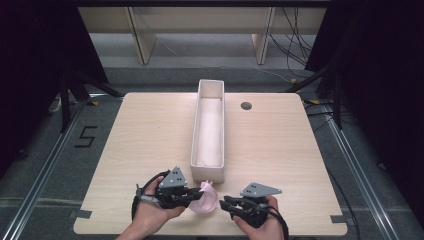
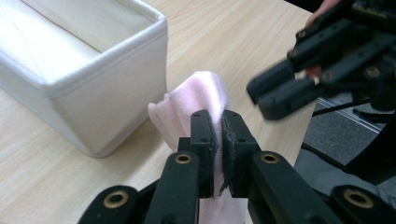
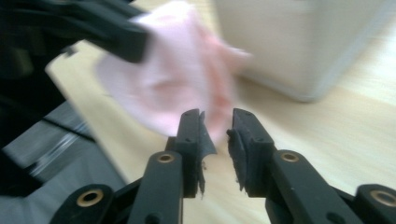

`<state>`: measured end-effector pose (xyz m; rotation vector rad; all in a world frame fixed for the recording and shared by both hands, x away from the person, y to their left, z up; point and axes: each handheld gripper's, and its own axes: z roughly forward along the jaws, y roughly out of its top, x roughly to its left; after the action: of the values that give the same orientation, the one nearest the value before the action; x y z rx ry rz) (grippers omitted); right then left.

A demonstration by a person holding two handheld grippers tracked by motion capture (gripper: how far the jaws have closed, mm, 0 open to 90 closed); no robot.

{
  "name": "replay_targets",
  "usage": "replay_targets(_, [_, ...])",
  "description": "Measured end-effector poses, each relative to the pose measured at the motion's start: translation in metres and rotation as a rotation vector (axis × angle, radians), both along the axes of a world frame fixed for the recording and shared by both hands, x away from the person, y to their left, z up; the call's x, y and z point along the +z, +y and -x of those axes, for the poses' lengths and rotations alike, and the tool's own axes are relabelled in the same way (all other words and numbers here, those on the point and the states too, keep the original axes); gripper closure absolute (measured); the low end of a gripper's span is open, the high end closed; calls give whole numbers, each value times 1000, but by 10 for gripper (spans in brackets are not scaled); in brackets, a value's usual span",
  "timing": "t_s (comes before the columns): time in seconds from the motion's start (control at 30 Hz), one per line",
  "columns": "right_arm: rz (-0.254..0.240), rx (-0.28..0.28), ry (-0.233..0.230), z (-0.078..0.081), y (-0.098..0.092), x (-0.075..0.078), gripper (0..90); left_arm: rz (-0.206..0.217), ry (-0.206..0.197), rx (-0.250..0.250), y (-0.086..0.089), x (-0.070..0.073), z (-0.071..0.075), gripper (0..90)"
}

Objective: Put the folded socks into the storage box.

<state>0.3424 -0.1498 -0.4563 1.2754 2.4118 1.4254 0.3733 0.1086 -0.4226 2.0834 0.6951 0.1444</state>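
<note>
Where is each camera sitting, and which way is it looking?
High view: above the person's side, looking forward and down at the table; both hands show.
Left gripper view: on the left gripper, looking along jaws shut on the pink cloth.
Right gripper view: on the right gripper, whose jaws stand apart.
All share the cloth and white box.

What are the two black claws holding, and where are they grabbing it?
The left gripper pinches the pink cloth by a fold at its near end. The right gripper is open and holds nothing.
</note>
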Motion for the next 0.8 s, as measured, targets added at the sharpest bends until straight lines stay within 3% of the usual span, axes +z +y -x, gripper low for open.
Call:
replay_targets(0.13, [81,-59,-46,-10,-21,-6,705,10,-8,-2,3,3,-2,839])
replay_targets(0.27, [118,-117,-36,-15,-31,-13,689,-1,-26,-13,5,7,-5,839])
replay_targets(0.3, [148,-119,-61,-17,-34,-14,688,2,-22,-15,5,8,-5,839])
replay_targets(0.43, [145,-157,-42,-18,-38,-20,681,25,-11,-8,6,11,-7,839])
replay_targets(0.57, [155,-172,-20,-19,-40,-23,666,12,-33,-13,6,17,-9,840])
replay_targets(0.6, [150,-157,-37,-21,-41,-25,664,23,-40,-16,5,18,-10,840])
replay_targets(0.67, [157,-175,-3,-21,-41,-26,670,12,-56,-20,5,21,-11,840])
replay_targets(0.8, [161,-202,-38,-21,-42,-27,651,3,-72,-26,6,27,-13,842])
